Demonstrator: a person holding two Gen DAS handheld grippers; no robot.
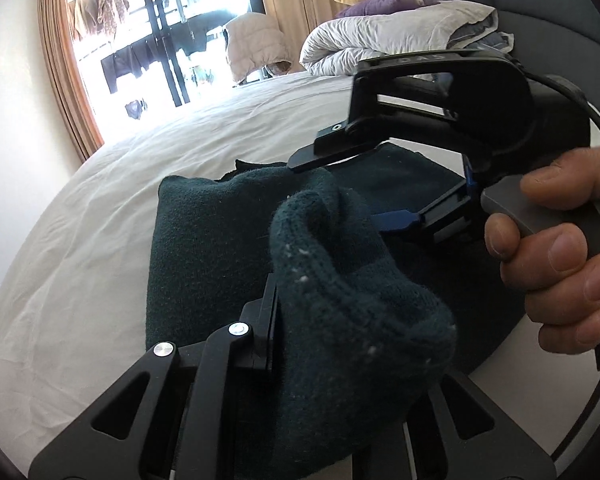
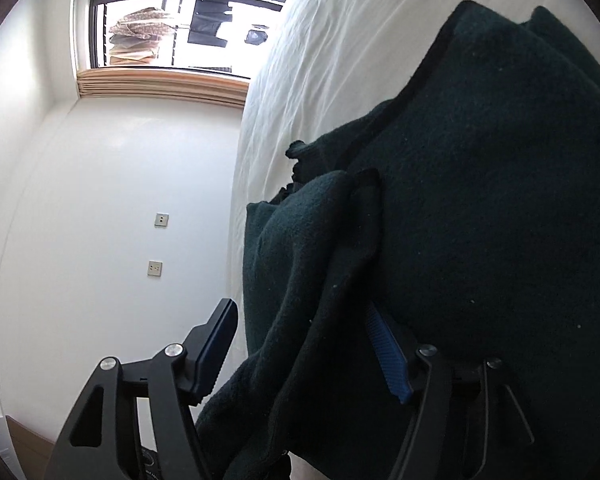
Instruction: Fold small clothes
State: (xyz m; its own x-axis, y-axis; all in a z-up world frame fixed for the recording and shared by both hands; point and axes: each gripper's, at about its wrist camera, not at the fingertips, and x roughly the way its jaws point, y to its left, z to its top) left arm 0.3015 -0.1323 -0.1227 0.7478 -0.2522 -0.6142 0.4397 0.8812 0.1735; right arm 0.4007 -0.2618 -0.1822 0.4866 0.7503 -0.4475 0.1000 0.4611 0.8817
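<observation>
White bed sheet (image 1: 80, 264) bears dark green garment (image 1: 204, 248) near bright window (image 1: 160, 32).

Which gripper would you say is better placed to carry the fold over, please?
Probably the left gripper: the green sweater bunches over it, lifted. The right gripper stands open with cloth only draped between.

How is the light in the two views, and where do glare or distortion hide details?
Left wrist: window overexposed, bed sheet edge bent by fisheye, dark green garment readable. Right wrist: window blown out, garment nearly black, its folds hard to read.
</observation>
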